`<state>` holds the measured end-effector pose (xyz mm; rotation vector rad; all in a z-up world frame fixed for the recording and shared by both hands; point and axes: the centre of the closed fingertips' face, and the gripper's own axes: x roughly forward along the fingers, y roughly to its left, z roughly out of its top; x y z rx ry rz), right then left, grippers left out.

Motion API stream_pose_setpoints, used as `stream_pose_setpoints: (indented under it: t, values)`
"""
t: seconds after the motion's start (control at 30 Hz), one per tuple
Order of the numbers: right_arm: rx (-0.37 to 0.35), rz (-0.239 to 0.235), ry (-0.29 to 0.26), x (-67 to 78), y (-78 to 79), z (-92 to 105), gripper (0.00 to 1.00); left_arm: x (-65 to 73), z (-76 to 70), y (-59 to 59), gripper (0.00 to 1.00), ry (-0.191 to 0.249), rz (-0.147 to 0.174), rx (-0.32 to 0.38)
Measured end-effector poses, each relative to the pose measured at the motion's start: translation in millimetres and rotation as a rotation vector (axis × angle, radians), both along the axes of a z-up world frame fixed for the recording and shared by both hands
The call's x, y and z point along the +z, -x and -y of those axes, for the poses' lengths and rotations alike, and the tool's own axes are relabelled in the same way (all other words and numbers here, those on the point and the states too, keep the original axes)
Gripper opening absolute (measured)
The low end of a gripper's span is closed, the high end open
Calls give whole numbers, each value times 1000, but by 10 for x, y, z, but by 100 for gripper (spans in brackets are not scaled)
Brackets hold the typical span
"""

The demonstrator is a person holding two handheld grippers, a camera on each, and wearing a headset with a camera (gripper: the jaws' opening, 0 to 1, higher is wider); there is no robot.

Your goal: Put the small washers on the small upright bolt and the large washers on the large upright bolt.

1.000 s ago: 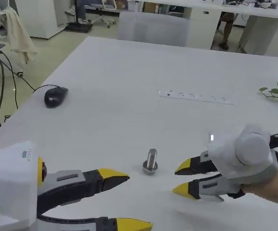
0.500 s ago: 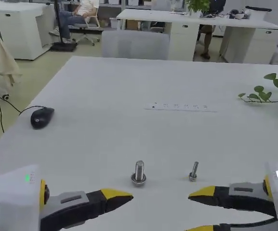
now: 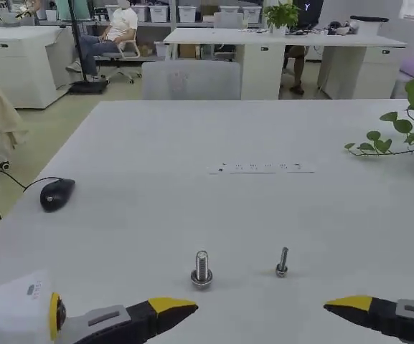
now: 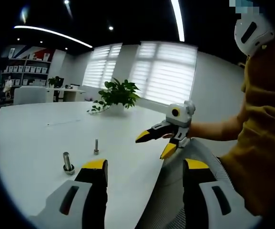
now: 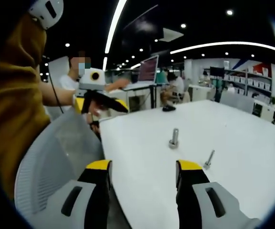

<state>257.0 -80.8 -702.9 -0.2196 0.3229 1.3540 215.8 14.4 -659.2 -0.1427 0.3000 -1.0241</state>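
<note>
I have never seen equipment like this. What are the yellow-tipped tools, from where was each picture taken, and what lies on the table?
No robot here: a person holds a hand tool with two jaws in each hand. One picture comes from a headset camera, looking down at the white table. The two round pictures come from cameras riding on the left gripper and the right gripper. On the table stand a large bolt and a small bolt, both upright, with a computer mouse and a power strip farther off. Both pairs of jaws are open, holding nothing.
</note>
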Motion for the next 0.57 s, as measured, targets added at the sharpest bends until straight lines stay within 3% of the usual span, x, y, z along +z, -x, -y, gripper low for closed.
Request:
stream_pose_setpoints:
  t: [0.3,0.57]
  values:
    - [-25,-7,-31,71,55,58,56,32,-62,-20,66,-1,0,29]
    - [-22,-1,-13,88,54,83,57,77,-127,-25,66,15,12,56]
